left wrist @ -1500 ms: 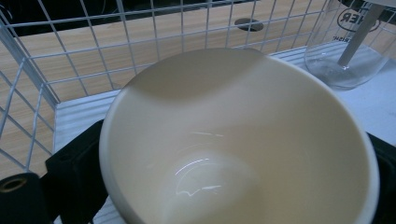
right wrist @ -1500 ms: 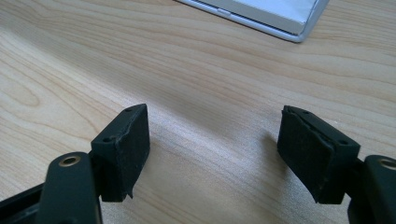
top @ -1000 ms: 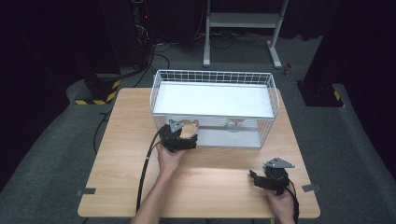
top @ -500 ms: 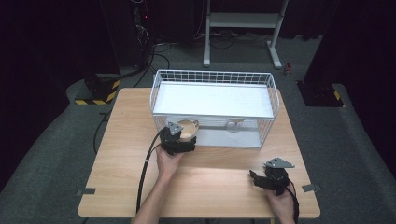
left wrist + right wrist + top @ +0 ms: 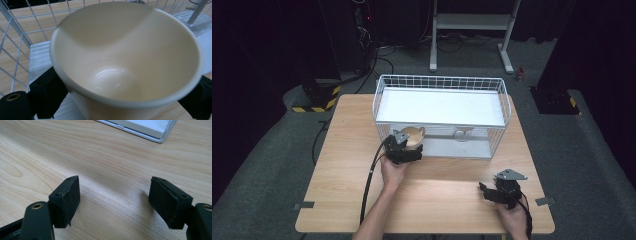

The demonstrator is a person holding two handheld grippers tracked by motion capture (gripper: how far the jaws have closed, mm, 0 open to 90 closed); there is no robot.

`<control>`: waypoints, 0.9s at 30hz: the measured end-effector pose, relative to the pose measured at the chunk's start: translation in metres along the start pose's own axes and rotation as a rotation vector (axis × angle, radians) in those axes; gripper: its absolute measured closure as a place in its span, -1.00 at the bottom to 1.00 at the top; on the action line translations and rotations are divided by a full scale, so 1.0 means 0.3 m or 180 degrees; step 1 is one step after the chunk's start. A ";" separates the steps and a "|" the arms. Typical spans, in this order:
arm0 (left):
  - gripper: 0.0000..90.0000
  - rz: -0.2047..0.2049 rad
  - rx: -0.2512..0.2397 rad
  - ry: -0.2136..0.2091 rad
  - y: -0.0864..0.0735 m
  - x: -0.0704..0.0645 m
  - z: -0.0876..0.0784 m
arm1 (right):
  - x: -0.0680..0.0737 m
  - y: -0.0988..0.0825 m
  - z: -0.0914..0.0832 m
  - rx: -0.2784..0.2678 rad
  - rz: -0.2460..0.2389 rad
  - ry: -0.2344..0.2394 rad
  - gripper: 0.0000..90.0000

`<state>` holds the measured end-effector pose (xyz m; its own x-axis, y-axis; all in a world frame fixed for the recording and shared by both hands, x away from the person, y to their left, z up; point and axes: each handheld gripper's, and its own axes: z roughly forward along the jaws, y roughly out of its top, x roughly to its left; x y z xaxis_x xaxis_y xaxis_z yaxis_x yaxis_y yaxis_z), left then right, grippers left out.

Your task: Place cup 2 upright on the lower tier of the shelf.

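Note:
A cream cup sits at the front left corner of the white wire basket, by its front wall. My left gripper reaches it from the near side. In the left gripper view the cup stands between the two black pads, open mouth toward the camera, and the left gripper is shut on it, its jaws having just been closing. My right gripper rests low over the table at the front right. Its jaws are open in the right gripper view with bare wood between them.
A clear stemmed glass stands inside the basket to the right of the cup, its foot close by. The basket has a white floor. A black cable trails from the left gripper across the wooden table.

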<state>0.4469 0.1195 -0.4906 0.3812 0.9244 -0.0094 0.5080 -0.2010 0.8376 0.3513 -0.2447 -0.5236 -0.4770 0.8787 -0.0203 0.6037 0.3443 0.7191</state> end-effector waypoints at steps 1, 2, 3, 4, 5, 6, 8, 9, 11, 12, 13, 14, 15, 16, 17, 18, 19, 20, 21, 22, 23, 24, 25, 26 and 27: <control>-0.81 0.0013 0.0003 0.0002 0.003 0.000 0.005 | -0.002 0.001 0.001 -0.0008 -0.0020 0.0007 -0.44; -0.81 -0.0010 0.0003 -0.0001 0.007 -0.003 0.013 | -0.001 0.001 0.002 -0.0011 -0.0024 0.0011 -0.44; -0.81 0.0030 -0.0003 0.0010 0.010 -0.003 0.019 | -0.001 0.001 0.002 -0.0008 -0.0025 0.0014 -0.44; -0.81 0.0048 -0.0028 0.0019 0.008 -0.002 0.026 | -0.001 0.001 0.001 -0.0004 -0.0016 0.0011 -0.44; -0.81 0.0040 -0.0026 0.0027 0.006 -0.002 0.031 | -0.001 0.001 0.001 -0.0004 -0.0016 0.0012 -0.44; -0.82 0.0018 -0.0028 0.0019 0.004 -0.001 0.036 | 0.000 0.001 0.001 -0.0004 -0.0017 0.0011 -0.44; -0.83 -0.0027 -0.0017 0.0009 0.005 0.001 0.038 | 0.000 0.001 0.001 -0.0003 -0.0011 0.0006 -0.44; -0.83 -0.0035 -0.0025 0.0007 0.006 0.000 0.037 | 0.000 0.001 0.001 -0.0004 -0.0012 0.0006 -0.44; -0.82 -0.0061 -0.0031 0.0004 0.009 -0.005 0.033 | 0.000 0.001 0.001 -0.0004 -0.0012 0.0007 -0.44; -0.82 -0.0020 -0.0033 0.0045 0.011 -0.003 0.028 | 0.000 0.001 0.001 -0.0004 -0.0011 0.0007 -0.44; -0.82 -0.0020 -0.0026 0.0040 0.010 -0.003 0.026 | 0.000 0.001 0.001 -0.0003 -0.0011 0.0007 -0.44; -0.82 -0.0034 -0.0011 0.0029 0.008 -0.002 0.026 | 0.000 0.001 0.001 -0.0004 -0.0011 0.0007 -0.44; -0.82 -0.0052 0.0010 0.0023 0.008 0.001 0.025 | 0.000 0.001 0.001 -0.0003 -0.0011 0.0007 -0.44; -0.82 -0.0081 0.0024 0.0011 0.008 0.002 0.024 | 0.000 0.001 0.001 -0.0003 -0.0010 0.0007 -0.44; -0.82 -0.0085 0.0036 0.0016 0.009 0.001 0.022 | 0.000 0.001 0.001 -0.0004 -0.0010 0.0006 -0.44; -0.82 -0.0060 0.0065 0.0039 0.009 -0.002 0.016 | 0.000 0.001 0.001 -0.0004 -0.0010 0.0005 -0.44; -0.81 -0.0074 0.0079 0.0044 0.009 -0.007 0.014 | 0.001 0.000 0.001 -0.0002 -0.0002 -0.0001 -0.44; -0.80 -0.0055 0.0088 0.0040 0.009 -0.006 0.012 | 0.001 0.000 0.001 -0.0002 -0.0002 -0.0002 -0.44; -0.81 -0.0064 0.0098 0.0034 0.009 -0.005 0.010 | 0.000 0.001 0.001 -0.0005 -0.0007 0.0000 -0.44; -0.81 -0.0103 0.0120 0.0025 0.008 -0.007 0.007 | 0.000 0.001 0.001 -0.0004 -0.0006 0.0000 -0.44; -0.80 -0.0103 0.0117 0.0035 0.007 -0.008 0.003 | 0.000 0.001 0.001 -0.0004 -0.0006 0.0001 -0.44; -0.80 -0.0095 0.0119 0.0034 0.005 -0.007 -0.001 | 0.000 0.001 0.001 -0.0003 -0.0006 0.0001 -0.44; -0.80 -0.0092 0.0127 0.0024 0.001 -0.006 -0.004 | 0.000 0.001 0.001 -0.0003 -0.0006 0.0002 -0.44; -0.80 -0.0102 0.0133 0.0005 -0.001 -0.002 -0.007 | 0.000 0.000 0.001 -0.0003 -0.0006 0.0001 -0.44; -0.81 -0.0106 0.0143 0.0002 -0.003 0.002 -0.011 | 0.000 0.001 0.001 -0.0004 -0.0006 0.0001 -0.44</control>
<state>0.4442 0.1213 -0.4896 0.3632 0.9310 -0.0365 0.5544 -0.1845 0.8115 0.3515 -0.2444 -0.5237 -0.4783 0.8780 -0.0213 0.6020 0.3454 0.7199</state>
